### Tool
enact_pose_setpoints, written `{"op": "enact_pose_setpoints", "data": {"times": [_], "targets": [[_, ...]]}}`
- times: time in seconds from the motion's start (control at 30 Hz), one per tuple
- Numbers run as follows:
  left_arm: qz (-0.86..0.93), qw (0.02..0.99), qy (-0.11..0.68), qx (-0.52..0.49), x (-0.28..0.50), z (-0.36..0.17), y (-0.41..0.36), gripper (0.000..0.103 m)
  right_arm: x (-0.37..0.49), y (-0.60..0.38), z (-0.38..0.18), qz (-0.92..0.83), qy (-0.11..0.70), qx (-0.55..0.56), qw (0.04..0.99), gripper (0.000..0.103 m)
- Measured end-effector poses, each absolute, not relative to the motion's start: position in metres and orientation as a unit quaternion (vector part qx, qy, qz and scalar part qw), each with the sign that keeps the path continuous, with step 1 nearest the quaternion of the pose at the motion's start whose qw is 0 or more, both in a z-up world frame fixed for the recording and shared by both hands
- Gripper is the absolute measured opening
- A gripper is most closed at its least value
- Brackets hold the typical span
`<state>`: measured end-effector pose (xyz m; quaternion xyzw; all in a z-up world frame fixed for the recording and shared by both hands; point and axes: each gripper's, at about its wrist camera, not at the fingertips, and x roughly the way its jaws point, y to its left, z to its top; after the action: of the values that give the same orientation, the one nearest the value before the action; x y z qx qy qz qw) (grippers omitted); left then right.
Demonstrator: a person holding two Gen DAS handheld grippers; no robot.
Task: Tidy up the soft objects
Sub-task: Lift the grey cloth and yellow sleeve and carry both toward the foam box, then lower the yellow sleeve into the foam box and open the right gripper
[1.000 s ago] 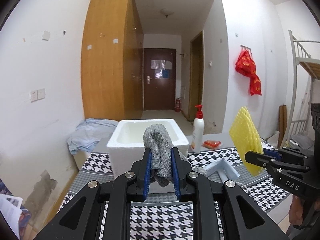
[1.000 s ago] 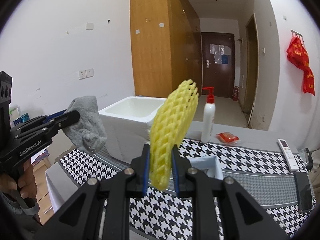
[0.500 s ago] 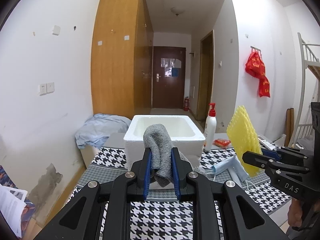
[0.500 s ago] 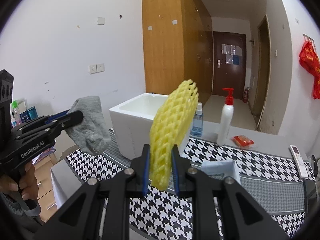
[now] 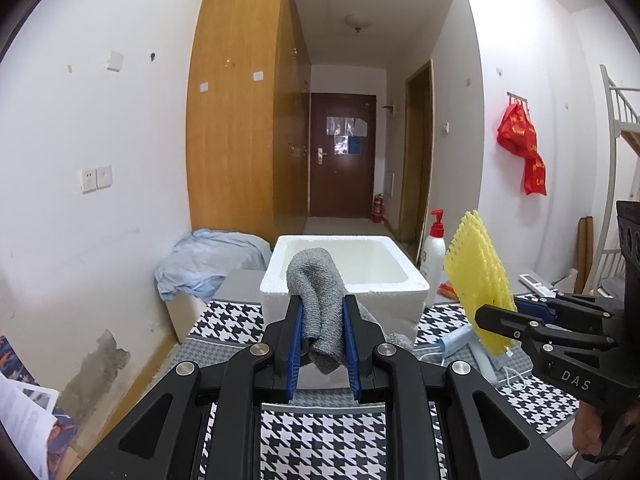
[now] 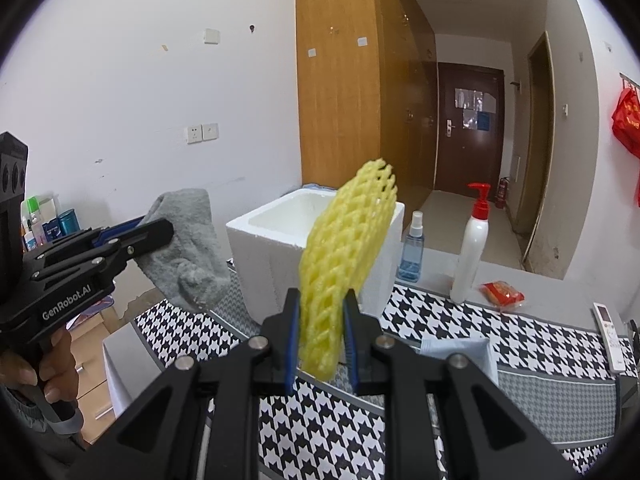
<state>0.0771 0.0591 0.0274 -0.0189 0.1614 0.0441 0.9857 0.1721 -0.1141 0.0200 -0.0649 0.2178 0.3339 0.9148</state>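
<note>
Left gripper [image 5: 322, 340] squeezing a grey sock [image 5: 318, 300], right gripper [image 6: 322, 340] squeezing a yellow foam net [image 6: 344, 264], blue face mask [image 5: 460, 340] on the checked tablecloth [image 5: 320, 436], white foam box [image 5: 344, 276] behind looks empty, pump bottle [image 6: 472, 248] and spray bottle [image 6: 412, 252] beside it.

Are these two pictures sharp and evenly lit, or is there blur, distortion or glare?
Left wrist view: strong fisheye bending at the walls, dark corners, even indoor light; the grey sock and white foam box are sharp. Right wrist view: same bending and dark corners; the yellow foam net looks slightly soft, and the white pump bottle is clear. No strong glare.
</note>
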Motion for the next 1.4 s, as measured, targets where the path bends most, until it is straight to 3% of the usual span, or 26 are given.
{"op": "enact_pose_setpoints", "data": {"times": [1.0, 1.4], "targets": [[0.055, 0.986, 0.156, -0.033, 0.104, 0.023, 0.097, 0.020, 0.212, -0.063, 0.042, 0.348, 0.180, -0.085, 0.916, 0.024], [0.078, 0.981, 0.172, -0.034, 0.118, 0.016, 0.111, 0.020, 0.237, -0.043, 0.041, 0.352, 0.203, -0.088, 0.910, 0.024]]}}
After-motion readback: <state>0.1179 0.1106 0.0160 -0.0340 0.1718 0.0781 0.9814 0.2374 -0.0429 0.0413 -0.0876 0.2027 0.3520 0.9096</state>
